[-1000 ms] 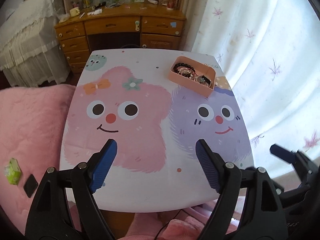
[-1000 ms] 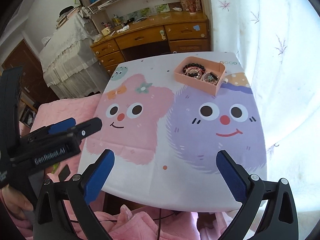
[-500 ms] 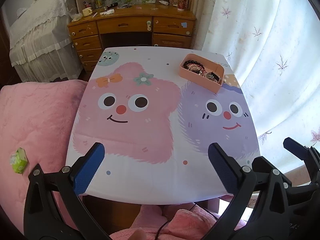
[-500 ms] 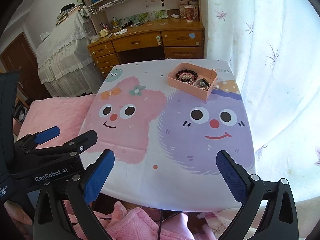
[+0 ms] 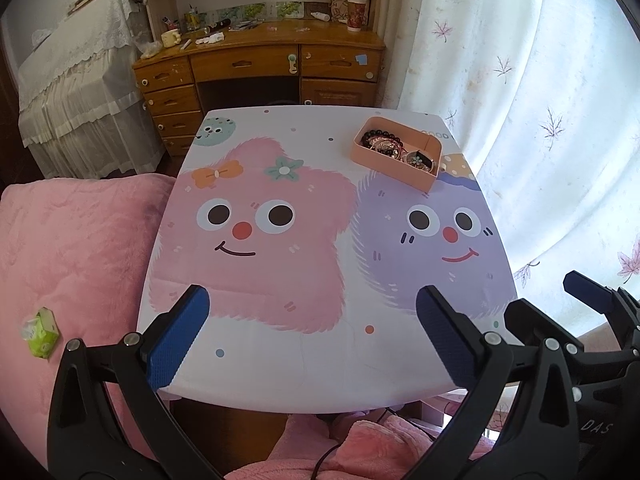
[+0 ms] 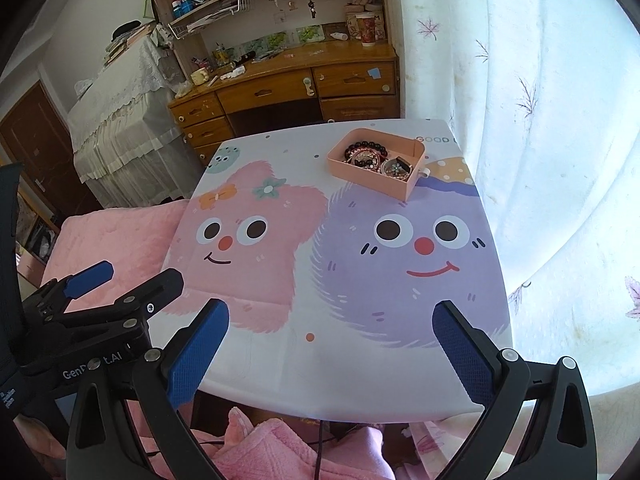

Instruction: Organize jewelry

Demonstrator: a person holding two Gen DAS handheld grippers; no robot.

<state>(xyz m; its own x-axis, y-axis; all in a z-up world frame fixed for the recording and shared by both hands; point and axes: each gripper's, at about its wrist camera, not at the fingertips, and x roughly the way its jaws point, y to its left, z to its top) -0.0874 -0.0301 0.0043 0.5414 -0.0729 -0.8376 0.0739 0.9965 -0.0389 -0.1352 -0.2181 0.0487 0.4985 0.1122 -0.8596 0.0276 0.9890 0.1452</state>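
Observation:
A peach tray [image 5: 362, 157] [image 6: 340, 168] stands at the far right of the cartoon-print table [image 5: 320, 360] [image 6: 320, 368]. It holds a dark bead bracelet [image 5: 376, 135] [image 6: 366, 146] and several other pieces of jewelry [image 5: 416, 159] [image 6: 394, 168]. My left gripper [image 5: 312, 334] is open and empty above the table's near edge. My right gripper [image 6: 330, 346] is open and empty, also at the near edge. Each gripper shows at the side of the other's view.
A pink padded seat [image 5: 72, 240] lies left of the table, with a green packet [image 5: 40, 332] on it. A wooden desk [image 5: 260, 60] stands behind the table. A white curtain [image 5: 540, 120] hangs along the right. A draped bed [image 5: 72, 92] is far left.
Both grippers have pulled back and risen from the table, so more of the room shows. The left gripper opened wider. The tray has not moved.

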